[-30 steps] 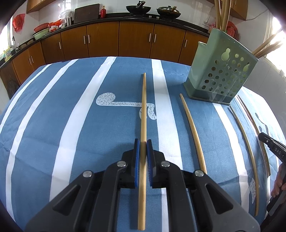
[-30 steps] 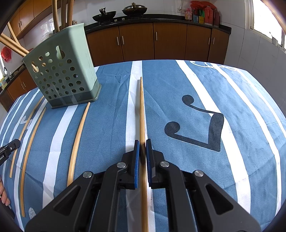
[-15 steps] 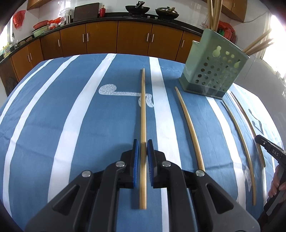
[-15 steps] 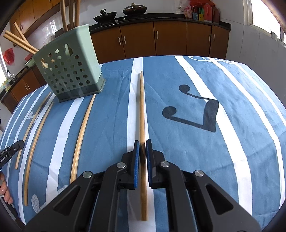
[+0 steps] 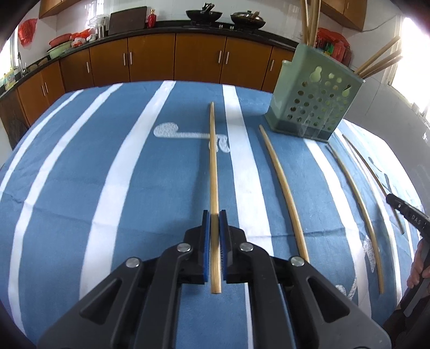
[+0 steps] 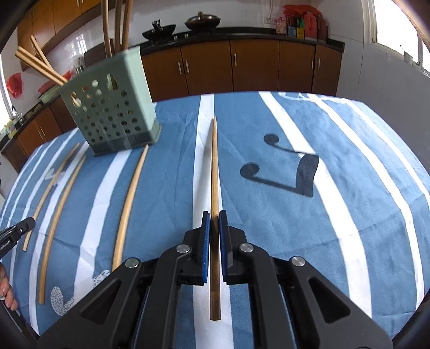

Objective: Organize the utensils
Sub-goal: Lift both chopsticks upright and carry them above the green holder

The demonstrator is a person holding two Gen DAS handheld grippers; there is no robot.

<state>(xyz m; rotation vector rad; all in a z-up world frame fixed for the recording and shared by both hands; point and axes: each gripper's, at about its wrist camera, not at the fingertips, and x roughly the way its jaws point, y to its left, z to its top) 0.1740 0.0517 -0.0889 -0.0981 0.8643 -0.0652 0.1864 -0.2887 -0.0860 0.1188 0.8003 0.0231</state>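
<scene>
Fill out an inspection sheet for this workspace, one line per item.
Surface: blue striped tablecloth, music-note prints.
Job's things: green holder upright with chopsticks inside; three loose chopsticks lie on the cloth.
Clutter: nothing seen.
Grippers: left gripper shut on a chopstick; right gripper shut on another chopstick.
Cables: nothing seen.
Surroundings: brown cabinets, woks on the counter.

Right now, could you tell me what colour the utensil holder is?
Pale green utensil holder, clearest in the left wrist view.
</scene>
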